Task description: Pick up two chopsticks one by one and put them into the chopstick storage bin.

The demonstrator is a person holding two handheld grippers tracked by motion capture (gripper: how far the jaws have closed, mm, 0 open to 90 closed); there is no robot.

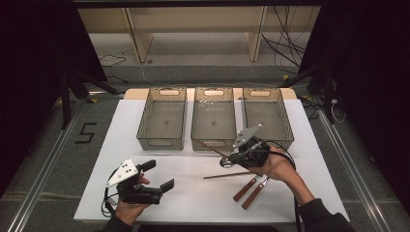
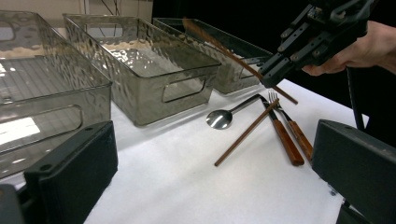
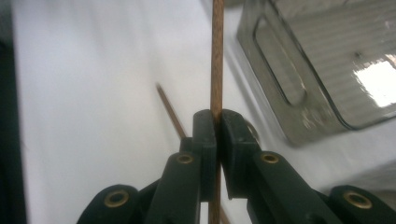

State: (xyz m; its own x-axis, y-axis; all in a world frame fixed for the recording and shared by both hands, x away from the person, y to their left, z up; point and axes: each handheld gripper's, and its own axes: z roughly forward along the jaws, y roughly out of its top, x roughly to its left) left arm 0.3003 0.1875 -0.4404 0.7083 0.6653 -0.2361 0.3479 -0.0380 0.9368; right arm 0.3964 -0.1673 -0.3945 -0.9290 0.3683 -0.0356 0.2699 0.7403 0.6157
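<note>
My right gripper (image 1: 233, 155) is shut on a brown wooden chopstick (image 1: 212, 148), held above the table in front of the middle bin (image 1: 213, 140). In the right gripper view the pads (image 3: 205, 135) clamp the chopstick (image 3: 217, 56), which runs straight up past them. A second chopstick (image 1: 227, 175) lies flat on the white table, and it is also seen as a chopstick (image 2: 245, 134) in the left gripper view. My left gripper (image 1: 158, 174) stands open and empty near the table's front left, its jaws wide apart.
Three clear grey bins (image 1: 162, 121) stand side by side at the back. A spoon (image 2: 220, 118) lies beside a wooden-handled knife (image 2: 281, 134) and a fork (image 2: 295, 131), to the right of the lying chopstick. The white table (image 1: 183, 203) ends close to the person.
</note>
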